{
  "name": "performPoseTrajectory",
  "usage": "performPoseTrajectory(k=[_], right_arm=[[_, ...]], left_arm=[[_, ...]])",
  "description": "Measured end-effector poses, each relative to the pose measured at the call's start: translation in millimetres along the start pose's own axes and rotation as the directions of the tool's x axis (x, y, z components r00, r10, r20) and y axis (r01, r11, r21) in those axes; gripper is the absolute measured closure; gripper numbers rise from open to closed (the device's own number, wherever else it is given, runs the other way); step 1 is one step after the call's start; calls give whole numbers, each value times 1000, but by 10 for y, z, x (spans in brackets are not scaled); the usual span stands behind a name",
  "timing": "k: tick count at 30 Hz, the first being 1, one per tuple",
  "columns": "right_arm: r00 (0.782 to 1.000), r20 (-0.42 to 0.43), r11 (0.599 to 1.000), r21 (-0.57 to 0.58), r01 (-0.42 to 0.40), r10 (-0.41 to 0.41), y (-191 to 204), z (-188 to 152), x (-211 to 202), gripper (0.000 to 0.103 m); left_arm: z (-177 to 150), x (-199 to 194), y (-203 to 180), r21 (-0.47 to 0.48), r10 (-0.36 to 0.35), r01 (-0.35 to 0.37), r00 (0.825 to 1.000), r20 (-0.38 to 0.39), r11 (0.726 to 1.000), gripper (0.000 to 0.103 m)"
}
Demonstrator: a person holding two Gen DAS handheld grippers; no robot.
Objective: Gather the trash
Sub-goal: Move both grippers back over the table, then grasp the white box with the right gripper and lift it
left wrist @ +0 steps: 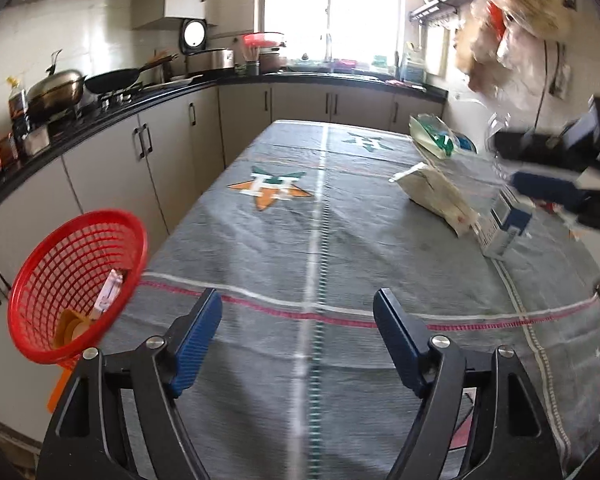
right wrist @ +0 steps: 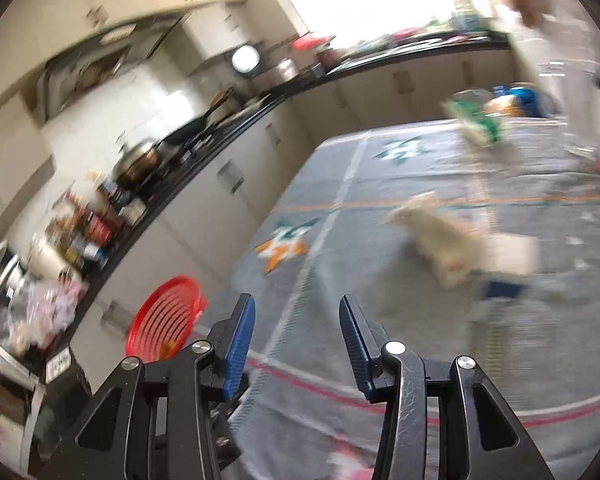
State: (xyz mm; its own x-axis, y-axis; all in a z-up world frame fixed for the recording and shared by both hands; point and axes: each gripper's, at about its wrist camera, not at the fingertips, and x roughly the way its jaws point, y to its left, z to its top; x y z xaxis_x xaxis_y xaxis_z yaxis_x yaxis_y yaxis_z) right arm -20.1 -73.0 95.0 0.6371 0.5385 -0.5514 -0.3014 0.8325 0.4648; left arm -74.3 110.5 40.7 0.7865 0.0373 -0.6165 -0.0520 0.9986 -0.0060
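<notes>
Left gripper (left wrist: 298, 338) gapes wide and empty over the cloth-covered bench (left wrist: 260, 248); right gripper (right wrist: 298, 330) stands partly apart, holding nothing. Beside the bench edge, a red mesh basket (left wrist: 78, 284) holds scraps. Cartons (left wrist: 440, 196) lie well beyond.

The whole right-wrist view is smeared by motion blur: the pale carton (right wrist: 440, 236) at three o'clock is reduced to a streak, and the clutter (right wrist: 72, 236) along the kitchen counter at nine o'clock cannot be identified. In the left-wrist view the right gripper (left wrist: 540, 184) is cut off by the edge at three o'clock. The contents of the red basket (left wrist: 76, 288) are perhaps wrappers.
</notes>
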Motion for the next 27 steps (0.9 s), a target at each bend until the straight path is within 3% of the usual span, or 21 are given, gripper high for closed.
performPoseTrajectory(k=[2,6,15,19,21,23,27], right_arm=[[997,61,998,47,47,-50,-211,43,-207,41],[972,117,976,96,195,-206,-549,125,-410,40],[951,5,947,94,308,-310,-759,79,49,37],[932,14,931,55,361,-362,-745,50,237,37],[918,13,918,29,396,-396,-751,46,299,41],[914,-4,914,27,405,-405,-801,32,356,59],[912,4,912,35,410,-410,-889,15,351,66]], left_arm=[[11,20,-75,30,30,-30,1000,8,999,26],[12,55,-88,40,48,-48,999,2,998,26],[-4,31,16,10,19,-19,1000,-1,1000,26],[-22,8,0,19,17,-17,1000,9,1000,26],[-25,3,-8,22,16,-16,1000,13,1000,26],[-21,3,-18,26,16,-16,1000,13,1000,26],[-17,6,-33,34,24,-24,1000,13,999,26]])
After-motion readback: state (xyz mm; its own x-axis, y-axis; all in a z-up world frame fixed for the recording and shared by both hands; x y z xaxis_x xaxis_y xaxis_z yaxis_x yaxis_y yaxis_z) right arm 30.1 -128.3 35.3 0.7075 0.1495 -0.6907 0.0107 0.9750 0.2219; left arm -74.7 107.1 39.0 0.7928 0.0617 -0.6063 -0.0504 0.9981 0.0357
